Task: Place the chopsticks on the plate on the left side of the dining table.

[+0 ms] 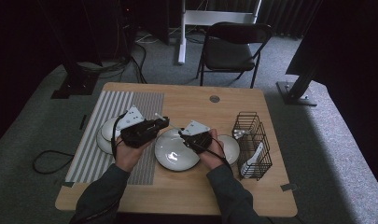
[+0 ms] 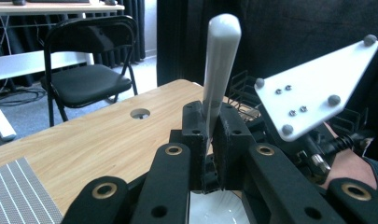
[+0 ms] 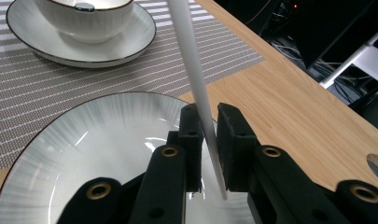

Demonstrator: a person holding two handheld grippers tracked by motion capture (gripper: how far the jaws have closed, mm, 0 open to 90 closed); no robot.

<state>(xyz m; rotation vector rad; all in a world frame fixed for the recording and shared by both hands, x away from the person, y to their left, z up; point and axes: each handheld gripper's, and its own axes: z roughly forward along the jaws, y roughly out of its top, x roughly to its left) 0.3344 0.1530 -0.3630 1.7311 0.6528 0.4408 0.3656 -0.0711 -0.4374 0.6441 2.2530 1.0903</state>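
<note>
The room past the table (image 1: 186,100) is nearly black, so little of it can be made out beyond grey carpet, a black folding chair (image 1: 233,46), a white frame leg, dark stands at either side and a cable loop on the floor. The person is cut off at the bottom edge of the high view, only sleeves and hands showing.

The left gripper (image 2: 210,140) is closed on a white utensil handle (image 2: 219,65) that stands up between its jaws; the lower end is hidden behind the jaws, so what kind of utensil it is cannot be told. The right gripper (image 3: 209,140) has a thin white stick (image 3: 193,74) between its jaws, rising up out of the frame (its top is cut off); the jaws sit close on either side of it, and they appear to pinch it.

Both grippers hang over the large white plate (image 1: 176,151) at the middle of the wooden table. To its left, on a striped mat (image 1: 91,154), a bowl (image 3: 86,16) sits in a saucer (image 3: 130,42). Right of the plate lies a smaller plate (image 1: 232,148), then a black wire basket (image 1: 254,144) with white utensils in it.

No writing or label can be read anywhere
</note>
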